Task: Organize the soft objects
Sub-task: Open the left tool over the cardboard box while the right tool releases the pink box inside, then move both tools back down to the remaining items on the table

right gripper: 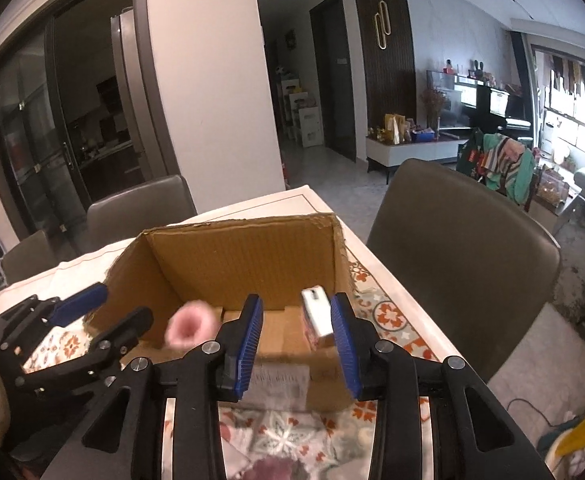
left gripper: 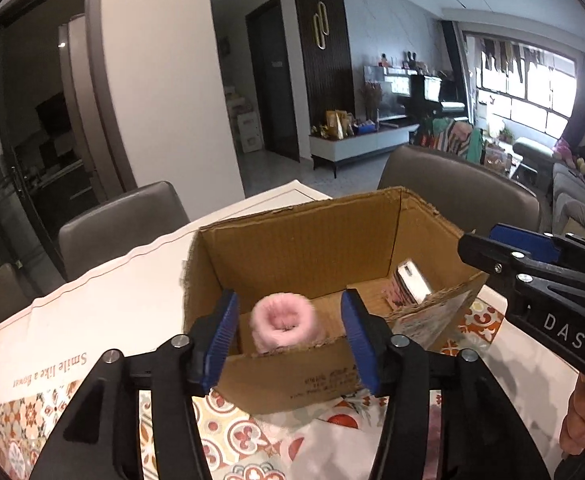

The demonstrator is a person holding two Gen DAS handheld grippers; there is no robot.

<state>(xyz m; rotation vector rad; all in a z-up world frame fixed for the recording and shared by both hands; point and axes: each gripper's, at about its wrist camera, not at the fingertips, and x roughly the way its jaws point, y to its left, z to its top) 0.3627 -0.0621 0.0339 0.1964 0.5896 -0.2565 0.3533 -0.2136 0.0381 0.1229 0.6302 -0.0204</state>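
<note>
both fingers (left gripper: 228, 340) of my left gripper (left gripper: 290, 344) stand apart; right gripper (right gripper: 296, 344) too. pink scrunchie (left gripper: 282, 326), blurred, sits over the box (left gripper: 292, 240) rim. looks light, squashy; i'd pinch across its ring.

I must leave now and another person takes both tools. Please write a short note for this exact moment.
Left tool: open, holding nothing, over the near edge of the cardboard box.
Right tool: open, holding nothing, over the same box at its right side.
Pink fluffy ring: blurred, between the left tool's fingers without touching them, over the box opening; probably just released.
Small white and pink package: already inside the box, leaning at the right wall.
Left to do: no other soft objects are visible in these views.
</note>
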